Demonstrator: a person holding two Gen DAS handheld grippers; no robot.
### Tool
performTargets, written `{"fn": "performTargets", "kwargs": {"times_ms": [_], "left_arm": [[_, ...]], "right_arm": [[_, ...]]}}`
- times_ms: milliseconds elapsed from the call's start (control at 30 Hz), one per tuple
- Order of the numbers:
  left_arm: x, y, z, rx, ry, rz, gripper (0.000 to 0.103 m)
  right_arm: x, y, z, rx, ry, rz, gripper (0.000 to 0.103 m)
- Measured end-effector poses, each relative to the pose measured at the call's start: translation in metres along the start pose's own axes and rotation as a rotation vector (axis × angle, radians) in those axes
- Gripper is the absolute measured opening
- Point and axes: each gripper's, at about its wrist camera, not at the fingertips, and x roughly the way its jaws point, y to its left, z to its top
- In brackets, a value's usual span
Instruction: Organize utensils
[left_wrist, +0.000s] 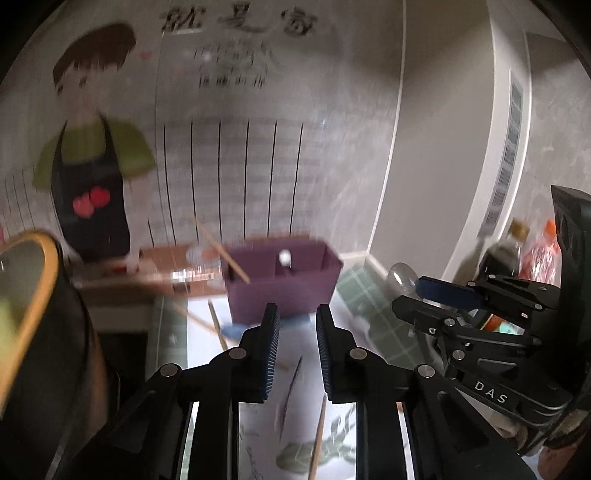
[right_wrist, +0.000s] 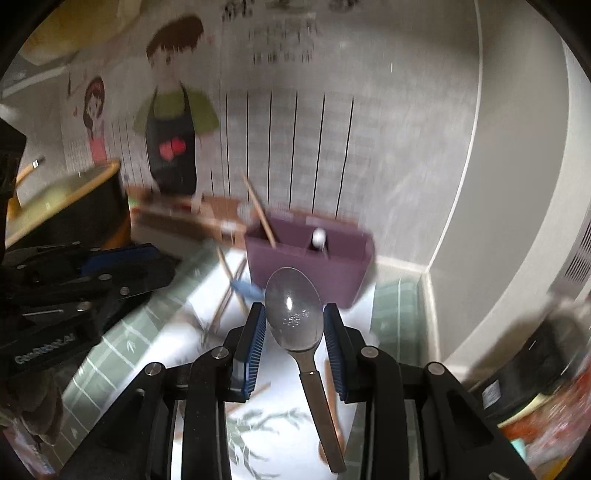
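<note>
A purple divided utensil box (left_wrist: 284, 291) (right_wrist: 310, 269) stands at the back of the table by the wall, with a wooden chopstick (left_wrist: 221, 251) (right_wrist: 260, 212) leaning in its left compartment and a white-tipped utensil (right_wrist: 318, 236) in the middle. My right gripper (right_wrist: 294, 325) is shut on a metal spoon (right_wrist: 295, 314), bowl forward, just short of the box. It also shows in the left wrist view (left_wrist: 439, 291). My left gripper (left_wrist: 297, 332) is open and empty above the mat. Loose chopsticks (right_wrist: 225, 299) and a blue utensil (right_wrist: 247, 290) lie in front of the box.
A black pot with a yellow rim (left_wrist: 29, 280) (right_wrist: 74, 199) stands at the left. Bottles (left_wrist: 532, 254) stand at the right. A cardboard box (right_wrist: 184, 214) sits behind, against the wall poster. The table has a white mat with green checked borders (right_wrist: 395, 306).
</note>
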Motion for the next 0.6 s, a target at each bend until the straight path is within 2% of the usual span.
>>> {"fn": "performTargets", "kwargs": {"times_ms": [100,167,300,467,600], "left_arm": [[-0.005,0.001,0.013,0.013,-0.017,-0.007,0.020],[-0.004,0.005,0.013,0.006,-0.007,0.002,0.020],[0.021,0.024,-0.009,-0.042,0.105,0.003,0.021],[0.071,0.050,-0.070,-0.094,0.302,-0.021,0.021],[0.080,0.062,-0.110,-0.161,0.371,-0.046,0.025]], "right_arm": [[-0.009,-0.001,0.016,-0.012,-0.030,-0.004,0.009],[-0.009,-0.002,0.022,-0.022,-0.027,-0.002,0.009],[0.013,-0.007,0.018,-0.040,0.044,0.013,0.009],[0.063,-0.019,-0.021,0.015,0.216,0.115,0.010],[0.100,-0.021,-0.054,0.039,0.312,0.190,0.017]]}}
